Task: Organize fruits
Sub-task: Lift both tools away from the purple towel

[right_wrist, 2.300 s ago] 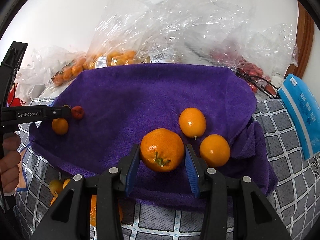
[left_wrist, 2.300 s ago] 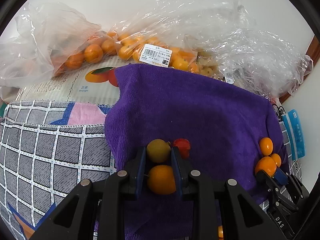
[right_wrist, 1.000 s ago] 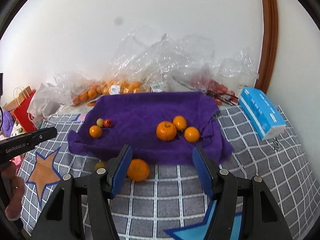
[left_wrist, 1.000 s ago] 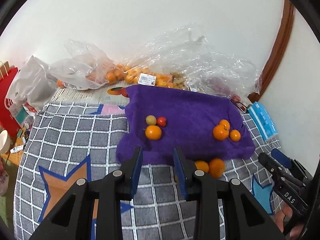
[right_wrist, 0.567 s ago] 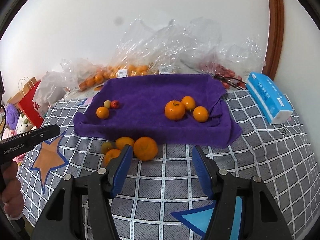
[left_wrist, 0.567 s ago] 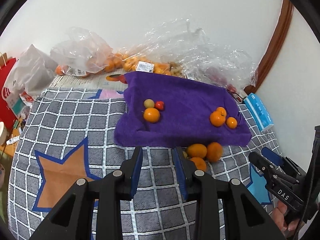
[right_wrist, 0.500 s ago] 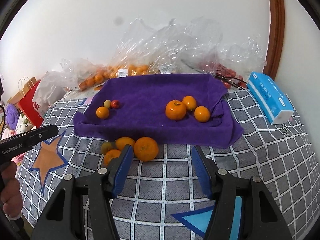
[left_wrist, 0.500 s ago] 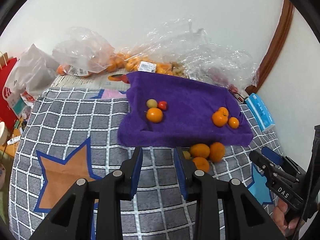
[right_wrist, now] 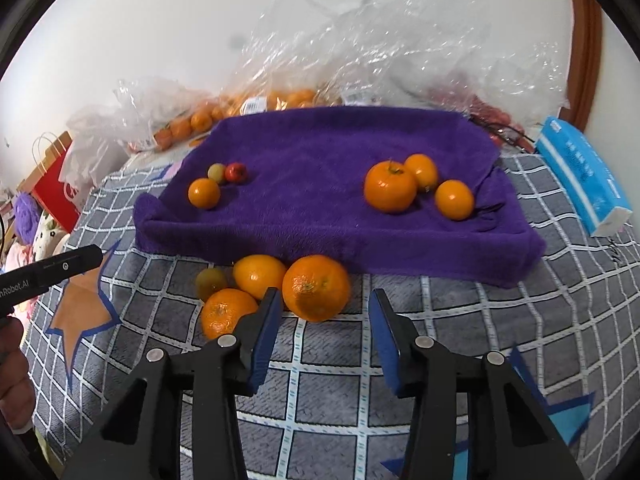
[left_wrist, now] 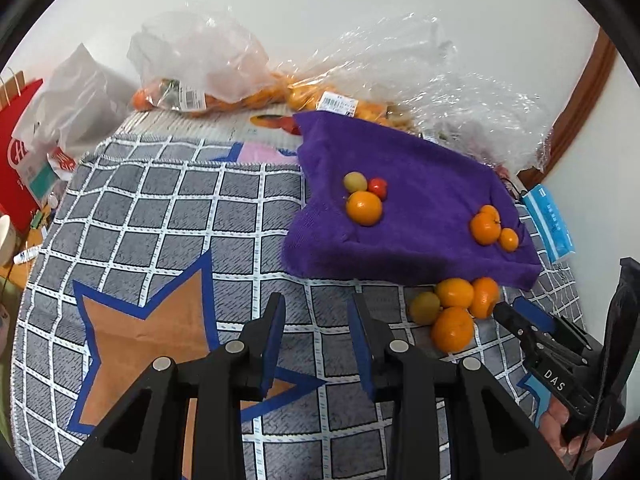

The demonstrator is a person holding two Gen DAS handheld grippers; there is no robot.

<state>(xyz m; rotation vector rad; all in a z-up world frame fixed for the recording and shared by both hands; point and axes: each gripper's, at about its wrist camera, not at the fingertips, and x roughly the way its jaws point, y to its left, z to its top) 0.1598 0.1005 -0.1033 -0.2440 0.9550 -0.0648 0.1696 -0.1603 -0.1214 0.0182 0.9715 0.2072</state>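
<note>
Checked blanket [right_wrist: 540,320] is lying under a purple towel [right_wrist: 320,168], which is carrying six fruits. Only the left view is showing the right gripper [left_wrist: 516,310] beside the loose oranges [left_wrist: 454,312]. Its fingers are closing on nothing. The left gripper [left_wrist: 316,340] is standing narrow, also empty.
</note>
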